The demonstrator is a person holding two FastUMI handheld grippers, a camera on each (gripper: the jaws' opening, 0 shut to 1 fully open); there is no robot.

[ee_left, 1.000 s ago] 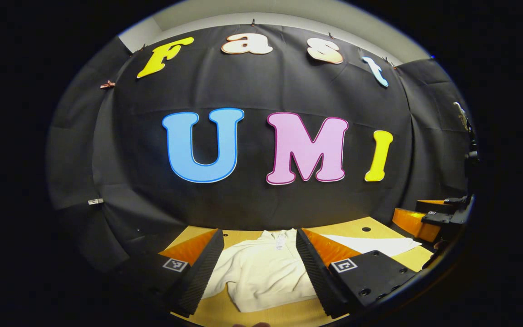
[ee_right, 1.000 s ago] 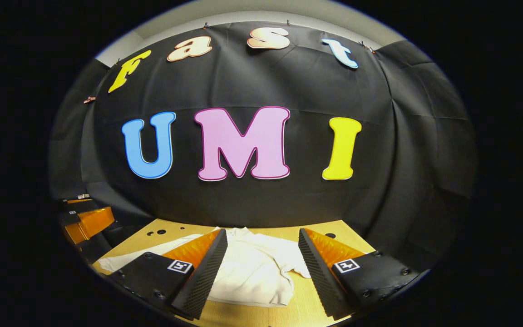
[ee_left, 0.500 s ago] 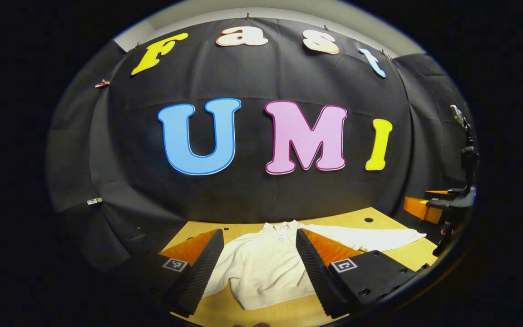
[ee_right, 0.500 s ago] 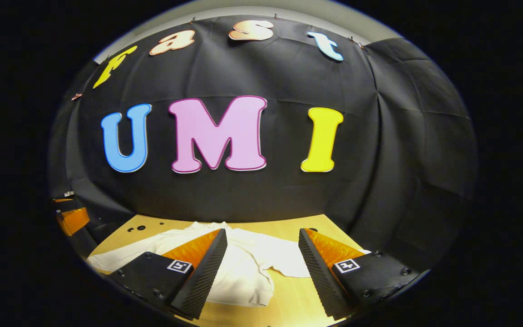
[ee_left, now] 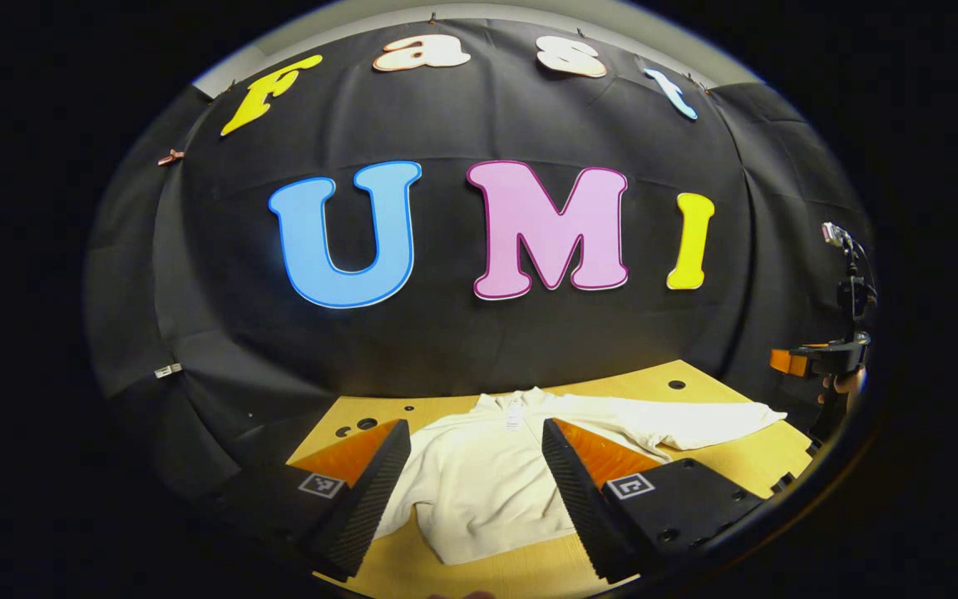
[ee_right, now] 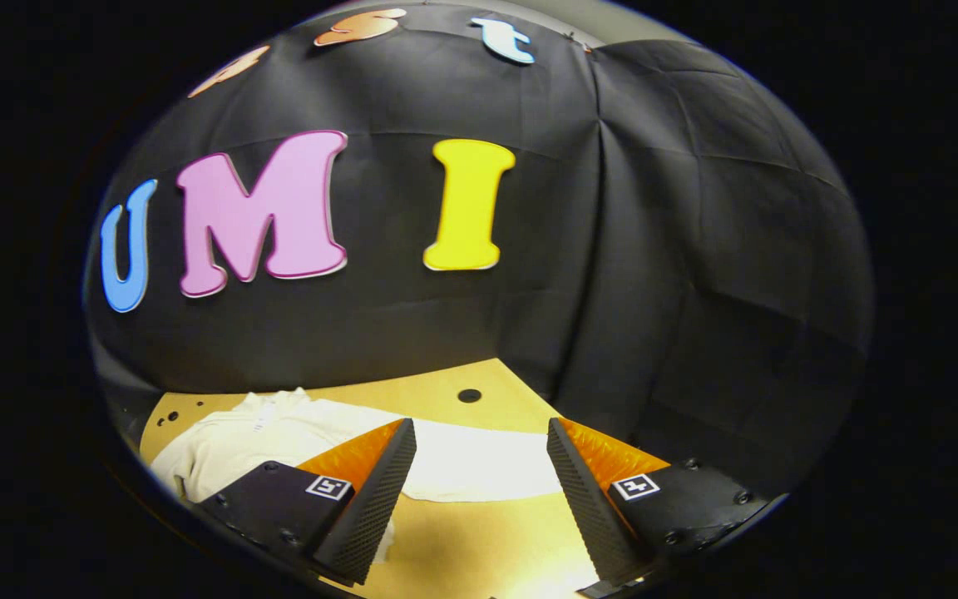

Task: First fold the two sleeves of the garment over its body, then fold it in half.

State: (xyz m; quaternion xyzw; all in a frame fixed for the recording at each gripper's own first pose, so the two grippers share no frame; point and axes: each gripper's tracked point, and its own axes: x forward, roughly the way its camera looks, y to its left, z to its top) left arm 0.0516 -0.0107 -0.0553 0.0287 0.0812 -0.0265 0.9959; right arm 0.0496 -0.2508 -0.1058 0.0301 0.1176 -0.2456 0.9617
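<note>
A white long-sleeved garment [ee_left: 487,482] lies flat on the wooden table [ee_left: 699,466], collar toward the far wall. Over its body hovers my left gripper [ee_left: 471,507], open, with nothing between the fingers. One sleeve [ee_left: 695,423] stretches out to the right; the garment's left edge is hidden behind my left finger. At the far right a hand holds the right gripper [ee_left: 816,362] above the sleeve's end. In the right gripper view the right gripper [ee_right: 475,507] is open above that outstretched sleeve [ee_right: 479,462], apart from it, and the garment's body [ee_right: 229,441] lies off to the left.
The black cloth wall closes the table's back and right side. Small round holes [ee_right: 469,395] dot the tabletop near the far edge. Bare wood [ee_right: 487,541] lies in front of the sleeve. A stand with a small device [ee_left: 849,274] rises at the far right.
The right gripper has swung right, from over the garment's body to over the outstretched sleeve. The left gripper has pulled back slightly, bringing more of the table into its view. Both stay open.
</note>
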